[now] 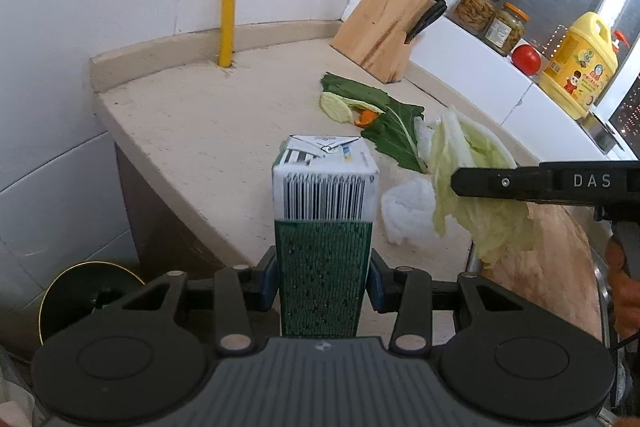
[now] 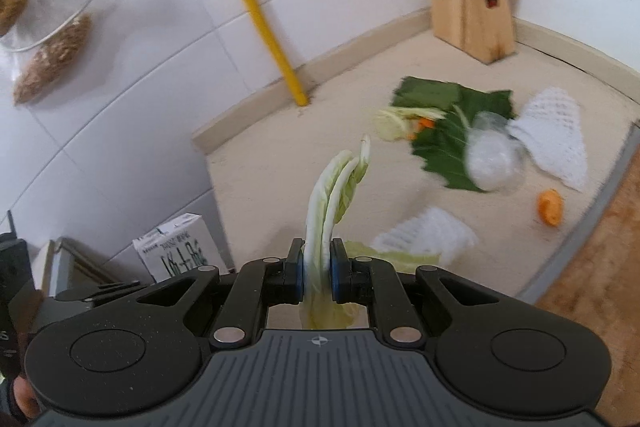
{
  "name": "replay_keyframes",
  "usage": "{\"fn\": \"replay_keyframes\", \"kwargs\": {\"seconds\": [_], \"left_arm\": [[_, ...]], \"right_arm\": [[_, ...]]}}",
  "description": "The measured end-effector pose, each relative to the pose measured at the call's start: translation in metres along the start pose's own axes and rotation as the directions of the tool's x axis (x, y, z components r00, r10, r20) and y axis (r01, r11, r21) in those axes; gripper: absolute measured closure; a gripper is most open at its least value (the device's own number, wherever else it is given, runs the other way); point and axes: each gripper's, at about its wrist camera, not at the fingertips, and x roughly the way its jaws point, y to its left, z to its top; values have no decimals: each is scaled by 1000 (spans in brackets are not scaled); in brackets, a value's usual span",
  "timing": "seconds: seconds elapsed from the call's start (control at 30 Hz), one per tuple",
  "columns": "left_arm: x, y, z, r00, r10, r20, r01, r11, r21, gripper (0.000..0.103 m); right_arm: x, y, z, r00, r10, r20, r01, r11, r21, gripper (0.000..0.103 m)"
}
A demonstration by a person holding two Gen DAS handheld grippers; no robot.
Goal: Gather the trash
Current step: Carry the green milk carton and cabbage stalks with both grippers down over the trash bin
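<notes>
Trash is lying partly gathered, partly loose on the beige stone bench [image 1: 192, 123]. Left gripper [image 1: 325, 279] is clamping a green-and-white drink carton [image 1: 325, 211], jaws set to the carton's width, and is holding it past the bench's near edge, over the floor side. A dark round bin with a gold rim [image 1: 86, 297] is sitting below that edge; I judge it to be the destination, though nothing shows inside it. Right gripper [image 2: 318, 269] is pinching pale green cabbage leaves [image 2: 334, 195], jaws narrow on the stalks, and is carrying them clear above the bench surface.

Remaining on the bench: a dark green flat leaf [image 2: 448, 131] toward the back, with a pale sliced vegetable end [image 2: 390, 123] and a small orange carrot scrap [image 2: 425, 123] on it; a clear plastic lump [image 2: 492, 159] touching that leaf; two white foam net sleeves [image 2: 554, 143], one near the right edge and one near the front; and an orange carrot piece [image 2: 551, 207] beside the wooden cutting board [image 2: 600, 267].

Assessment: two items are in hand, none visibly deposited, most still waiting. Wooden knife block [image 1: 386, 23] at the back corner is not trash.
</notes>
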Motion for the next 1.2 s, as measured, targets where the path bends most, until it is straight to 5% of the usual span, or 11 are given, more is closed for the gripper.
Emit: {"fn": "replay_keyframes", "kwargs": {"seconds": [0.57, 1.2], "left_arm": [[-34, 42, -10, 995, 87, 50, -82, 992, -95, 66], [-73, 105, -37, 969, 242, 56, -224, 950, -218, 66]], "right_arm": [[43, 68, 6, 990, 125, -70, -133, 984, -121, 87], [102, 145, -9, 955, 217, -204, -260, 942, -215, 87]]}}
